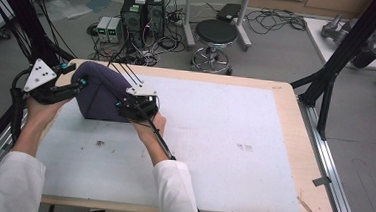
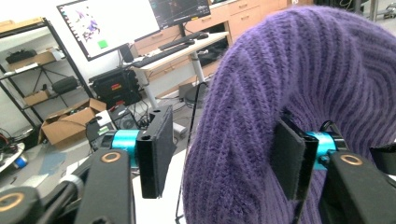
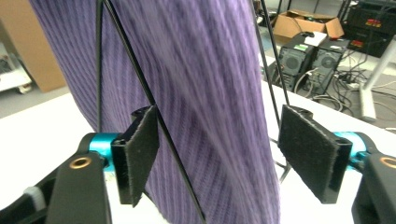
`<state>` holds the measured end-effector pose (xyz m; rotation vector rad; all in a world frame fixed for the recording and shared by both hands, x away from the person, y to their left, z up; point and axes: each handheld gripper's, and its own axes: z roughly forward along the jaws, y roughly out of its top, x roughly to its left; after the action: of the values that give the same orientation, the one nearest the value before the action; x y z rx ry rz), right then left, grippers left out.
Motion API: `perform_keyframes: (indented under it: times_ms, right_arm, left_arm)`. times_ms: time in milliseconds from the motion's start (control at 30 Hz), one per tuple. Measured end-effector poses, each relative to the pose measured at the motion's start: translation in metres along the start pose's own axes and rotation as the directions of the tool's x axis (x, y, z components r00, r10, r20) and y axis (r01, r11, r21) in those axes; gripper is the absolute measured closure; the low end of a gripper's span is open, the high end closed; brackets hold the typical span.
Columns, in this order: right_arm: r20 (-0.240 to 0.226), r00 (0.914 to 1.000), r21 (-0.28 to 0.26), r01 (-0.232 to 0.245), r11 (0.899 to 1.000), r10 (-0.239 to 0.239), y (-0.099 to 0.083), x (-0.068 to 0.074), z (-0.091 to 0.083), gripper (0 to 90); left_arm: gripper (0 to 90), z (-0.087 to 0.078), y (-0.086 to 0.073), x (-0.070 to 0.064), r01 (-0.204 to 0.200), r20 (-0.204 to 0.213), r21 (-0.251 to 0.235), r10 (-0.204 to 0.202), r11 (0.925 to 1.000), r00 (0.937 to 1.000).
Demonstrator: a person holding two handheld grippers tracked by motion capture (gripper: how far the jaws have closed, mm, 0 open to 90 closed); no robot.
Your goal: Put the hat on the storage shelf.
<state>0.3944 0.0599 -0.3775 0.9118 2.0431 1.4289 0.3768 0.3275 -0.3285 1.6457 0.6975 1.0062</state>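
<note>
A purple knitted hat (image 1: 99, 92) stands upright at the table's back left, stretched over thin black wire rods (image 3: 140, 79). My left gripper (image 1: 79, 84) is at the hat's left side and is open. In the left gripper view the hat (image 2: 289, 70) bulges into the gap between the jaws (image 2: 223, 156), and the right pad (image 2: 287, 158) lies against the knit. My right gripper (image 1: 126, 104) is at the hat's front right corner, also open. In the right gripper view the hat (image 3: 196, 70) hangs between the two wide-apart pads (image 3: 224, 158), and a rod crosses in front of the left pad (image 3: 140, 151).
A white foam board (image 1: 213, 148) covers the wooden table (image 1: 293, 143). Black frame legs (image 1: 328, 80) stand at the table's right and left edges. A stool (image 1: 215, 37) and computer boxes (image 1: 142, 12) sit on the floor beyond the far edge.
</note>
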Motion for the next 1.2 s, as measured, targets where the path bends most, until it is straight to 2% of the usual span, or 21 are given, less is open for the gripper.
perform_keyframes:
  times_ms: [100, 233, 333, 500, 600, 733, 900, 1000, 1200]
  right_arm:
    - [-0.014, 0.9996, -0.018, -0.026, 1.000, 0.026, 0.001, -0.001, -0.001, 23.7]
    - [-0.004, 0.9995, -0.050, -0.030, 0.998, 0.030, 0.003, -0.004, -0.004, 17.0]
    - [0.012, 0.9996, -0.095, -0.026, 0.995, 0.028, 0.006, -0.005, -0.009, 13.1]
    - [0.010, 0.9994, -0.128, -0.031, 0.991, 0.033, 0.008, -0.007, -0.012, 11.4]
    - [-0.005, 0.9990, -0.152, -0.044, 0.987, 0.044, 0.010, -0.007, -0.015, 11.2]
    - [-0.021, 0.9986, -0.210, -0.053, 0.976, 0.049, 0.014, -0.005, -0.020, 11.2]
    - [-0.028, 0.9978, -0.253, -0.065, 0.965, 0.060, 0.017, -0.005, -0.027, 11.2]
    - [-0.025, 0.9979, -0.292, -0.065, 0.954, 0.060, 0.020, -0.007, -0.033, 11.2]
    - [-0.001, 0.9986, -0.334, -0.050, 0.941, 0.052, 0.024, -0.014, -0.044, 11.3]
  left_arm:
    - [42.2, 0.001, 0.000, -0.002, 0.005, -0.001, -0.002, -0.005, 1.0000, 1.0000]
    - [34.4, 0.000, 0.000, -0.002, 0.026, -0.004, -0.010, -0.026, 0.9996, 0.9996]
    - [30.7, -0.002, 0.000, -0.002, 0.036, -0.004, -0.014, -0.036, 0.9992, 0.9993]
    - [24.8, -0.004, -0.001, -0.003, 0.050, 0.000, -0.035, -0.050, 0.9981, 0.9988]
    - [24.2, -0.007, 0.001, -0.004, 0.047, 0.003, -0.052, -0.047, 0.9975, 0.9989]
    - [24.2, -0.013, 0.007, -0.006, 0.050, 0.014, -0.103, -0.048, 0.9934, 0.9987]
    - [24.6, -0.021, 0.014, -0.010, 0.035, -0.002, -0.168, -0.036, 0.9852, 0.9993]
    - [24.5, -0.024, 0.016, -0.010, 0.038, -0.007, -0.178, -0.040, 0.9833, 0.9992]
    - [24.1, -0.028, 0.012, -0.012, 0.065, -0.015, -0.202, -0.069, 0.9773, 0.9975]
